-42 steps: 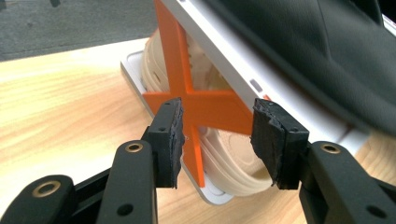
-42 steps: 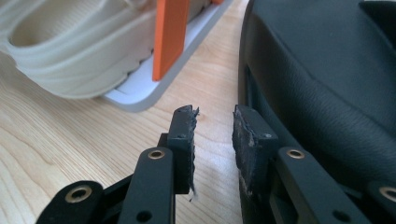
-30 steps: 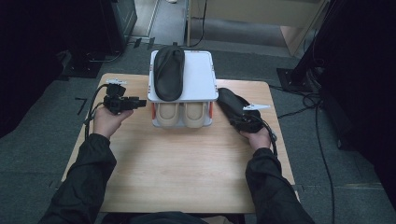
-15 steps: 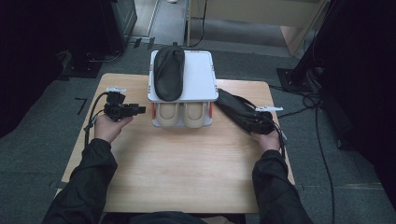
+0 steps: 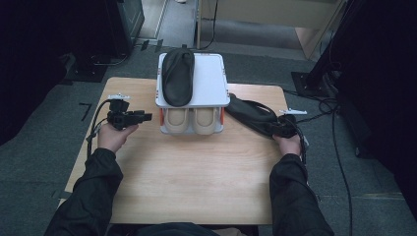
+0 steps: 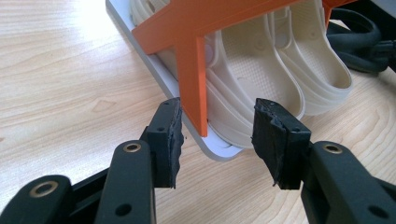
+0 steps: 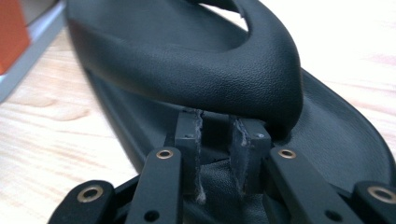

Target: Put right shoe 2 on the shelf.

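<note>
A white shoe rack [image 5: 212, 81] with orange side struts [image 6: 192, 70] stands at the table's far middle. One black slipper [image 5: 178, 76] lies on its top shelf, and a cream pair [image 5: 192, 120] [image 6: 261, 70] sits on the lower shelf. A second black slipper [image 5: 248, 114] [image 7: 187, 56] lies on the table right of the rack. My right gripper [image 5: 275, 129] [image 7: 217, 119] reaches into it under the strap. Its jaws have just been closing and stand narrowly apart, with nothing seen pinched between them. My left gripper [image 5: 146, 117] [image 6: 215, 126] is open at the rack's left front corner, around the strut's foot without touching it.
The wooden table [image 5: 196, 182] has bare surface in front of the rack. Cables [image 5: 96, 123] trail from both grippers. Dark equipment and grey floor surround the table, and its right edge is close behind my right hand.
My right hand has slid to the right and a little nearer along the black slipper, which stays beside the rack. My left hand has barely shifted.
</note>
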Available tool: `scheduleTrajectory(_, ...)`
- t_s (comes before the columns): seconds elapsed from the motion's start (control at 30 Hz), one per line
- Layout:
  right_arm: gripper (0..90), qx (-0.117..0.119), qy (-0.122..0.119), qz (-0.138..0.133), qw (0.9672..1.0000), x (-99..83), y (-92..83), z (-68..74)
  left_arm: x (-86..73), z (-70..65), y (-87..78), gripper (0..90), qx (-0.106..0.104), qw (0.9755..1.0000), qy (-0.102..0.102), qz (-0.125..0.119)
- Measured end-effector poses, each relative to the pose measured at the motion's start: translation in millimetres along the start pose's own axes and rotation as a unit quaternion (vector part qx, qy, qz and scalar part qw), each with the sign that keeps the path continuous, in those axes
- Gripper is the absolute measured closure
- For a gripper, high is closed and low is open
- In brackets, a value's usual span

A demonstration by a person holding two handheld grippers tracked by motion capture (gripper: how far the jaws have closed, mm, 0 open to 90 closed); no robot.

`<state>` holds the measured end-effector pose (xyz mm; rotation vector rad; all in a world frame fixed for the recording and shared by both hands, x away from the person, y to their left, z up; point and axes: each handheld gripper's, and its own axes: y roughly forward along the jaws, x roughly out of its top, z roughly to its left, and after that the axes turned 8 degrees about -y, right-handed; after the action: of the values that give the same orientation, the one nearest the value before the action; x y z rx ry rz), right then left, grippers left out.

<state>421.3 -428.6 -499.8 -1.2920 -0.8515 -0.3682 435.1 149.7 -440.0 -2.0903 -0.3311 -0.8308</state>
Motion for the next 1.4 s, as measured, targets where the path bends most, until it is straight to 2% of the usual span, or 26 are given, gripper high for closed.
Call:
scheduleTrajectory(0.13,73.2,0.006,0.014,0.003,0.9999,1.6,-0.7,-3.5,-0.4,3.4,-2.2,53.0,-0.002,1.0,-0.004,-0.001)
scheduleTrajectory(0.3,72.2,0.014,-0.005,0.004,0.9999,5.3,-12.8,8.1,0.9,5.5,-7.5,52.5,-0.011,0.9998,-0.014,-0.003)
scheduleTrajectory(0.37,73.3,0.023,-0.001,0.001,0.9997,7.4,-18.2,14.1,1.3,5.3,-9.2,52.6,-0.01,0.9998,-0.013,-0.006)
scheduleTrajectory(0.53,74.0,0.039,-0.009,-0.058,0.9975,18.5,-30.6,30.8,0.9,4.5,-12.7,53.3,-0.008,0.9999,-0.009,-0.011)
scheduleTrajectory(0.6,75.1,0.039,-0.018,-0.067,0.9968,23.4,-29.2,36.3,0.0,4.1,-13.6,53.5,-0.005,0.9999,-0.006,-0.006)
scheduleTrajectory(0.73,76.5,0.041,-0.021,-0.071,0.9964,38.9,-15.1,44.7,-3.0,2.9,-16.0,53.7,-0.003,1.0,-0.003,-0.005)
scheduleTrajectory(0.83,78.8,0.041,-0.011,-0.07,0.9966,49.9,-2.6,49.1,-6.4,2.8,-18.6,53.7,-0.003,1.0,-0.003,-0.005)
scheduleTrajectory(1.0,78.0,0.036,-0.011,-0.06,0.9975,64.2,16.8,57.6,-12.4,2.8,-21.7,53.8,-0.005,1.0,-0.005,-0.002)
scheduleTrajectory(1.13,80.2,0.021,-0.008,-0.084,0.9962,69.1,30.4,62.4,-15.8,1.7,-24.4,53.8,-0.007,1.0,-0.002,-0.003)
scheduleTrajectory(1.23,80.1,0.039,0.018,-0.049,0.9979,75.8,44.5,67.0,-18.2,2.5,-26.2,53.9,-0.005,1.0,-0.003,-0.003)
scheduleTrajectory(1.3,80.4,0.037,0.013,-0.051,0.9979,75.4,50.6,71.7,-18.9,3.3,-26.8,54.0,-0.005,1.0,-0.004,-0.003)
scheduleTrajectory(1.4,80.5,0.036,-0.001,-0.028,0.999,73.8,59.5,78.0,-19.8,3.6,-26.3,54.0,-0.007,1.0,-0.005,-0.001)
